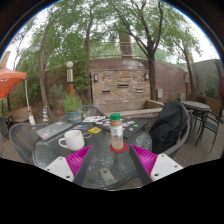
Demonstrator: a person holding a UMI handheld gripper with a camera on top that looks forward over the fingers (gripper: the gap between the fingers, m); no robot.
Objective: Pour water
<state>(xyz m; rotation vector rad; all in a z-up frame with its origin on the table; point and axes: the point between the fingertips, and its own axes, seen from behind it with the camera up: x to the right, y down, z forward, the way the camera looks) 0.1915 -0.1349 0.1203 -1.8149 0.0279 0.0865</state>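
Reaching for the bottle (116,132) mid-table (100,170) with the claw (111,160) wide open, it should probably square up before closing, sparing the mug (72,141).

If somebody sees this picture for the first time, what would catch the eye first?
Probably the bottle with a green cap, standing on the round glass table just ahead of the open gripper, in line with the gap between its fingers. Next comes the white mug to the bottle's left, then the black backpack on a chair at the right.
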